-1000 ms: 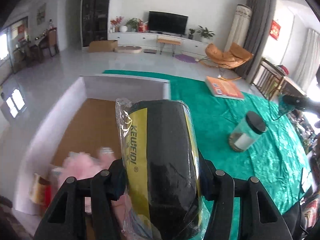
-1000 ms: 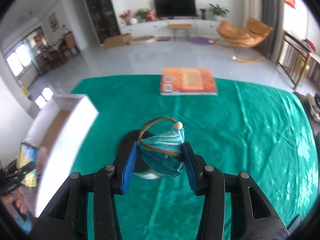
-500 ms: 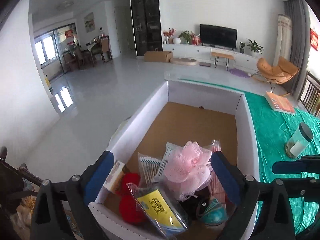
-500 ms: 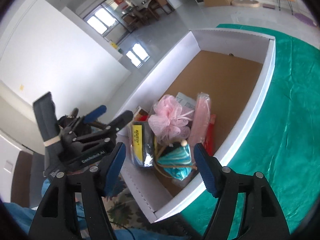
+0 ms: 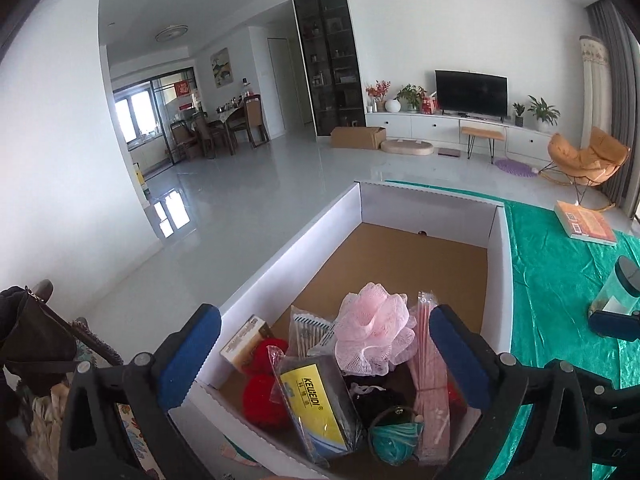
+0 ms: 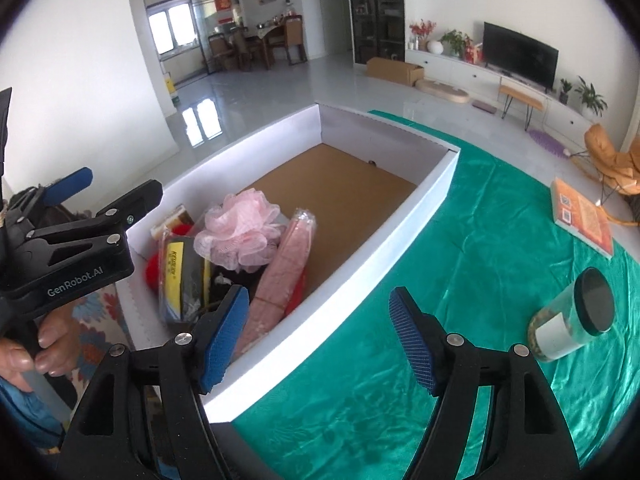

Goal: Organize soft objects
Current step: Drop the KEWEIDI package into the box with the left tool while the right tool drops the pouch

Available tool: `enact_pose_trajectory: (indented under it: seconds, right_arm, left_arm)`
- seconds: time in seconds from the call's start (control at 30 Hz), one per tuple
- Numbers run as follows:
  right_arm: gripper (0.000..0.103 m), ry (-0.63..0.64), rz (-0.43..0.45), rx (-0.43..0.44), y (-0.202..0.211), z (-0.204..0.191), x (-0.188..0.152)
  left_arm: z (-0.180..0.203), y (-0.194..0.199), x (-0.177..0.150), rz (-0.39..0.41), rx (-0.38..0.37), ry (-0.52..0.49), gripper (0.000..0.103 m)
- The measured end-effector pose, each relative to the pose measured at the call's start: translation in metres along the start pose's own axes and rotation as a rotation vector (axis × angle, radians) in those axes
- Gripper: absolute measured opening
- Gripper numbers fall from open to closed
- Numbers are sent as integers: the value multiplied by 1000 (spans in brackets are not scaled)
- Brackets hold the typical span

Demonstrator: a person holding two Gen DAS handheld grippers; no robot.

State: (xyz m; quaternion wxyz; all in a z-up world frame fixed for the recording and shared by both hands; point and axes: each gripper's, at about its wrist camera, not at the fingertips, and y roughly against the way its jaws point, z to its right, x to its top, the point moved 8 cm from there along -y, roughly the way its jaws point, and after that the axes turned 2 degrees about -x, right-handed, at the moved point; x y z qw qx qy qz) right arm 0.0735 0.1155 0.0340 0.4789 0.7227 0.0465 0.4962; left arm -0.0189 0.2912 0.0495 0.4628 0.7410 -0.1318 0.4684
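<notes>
Your left gripper [image 5: 324,352] stands wide and empty above the white box [image 6: 404,236]; your right gripper [image 6: 320,336] is opening, empty, over its near wall; the packaged sponge [image 5: 320,408] and teal pouch [image 5: 394,440] lie inside; next, withdraw, since only a jar [image 6: 572,320] and book [image 6: 582,216] remain outside.

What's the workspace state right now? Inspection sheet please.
Surface: green cloth over the table, white box at its left edge.
Job's things: pink mesh puff, yellow-black packet, red pompoms, pink wrapped bundle and teal pouch, all piled at the box's near end; far end bare cardboard.
Clutter: jar with black lid on its side, orange book.
Grippers: left gripper jaws wide, empty; right gripper jaws opening, empty.
Cables: nothing seen.
Surroundings: living room, TV, orange chair.
</notes>
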Motion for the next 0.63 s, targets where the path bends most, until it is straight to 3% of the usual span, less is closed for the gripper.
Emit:
enact_pose_trajectory:
  seconds: [0.63]
  right_arm:
    - [76,62,-5,-21,-2,-22,-11]
  left_arm:
    - [-3,-7,-14,-52,13,1,103]
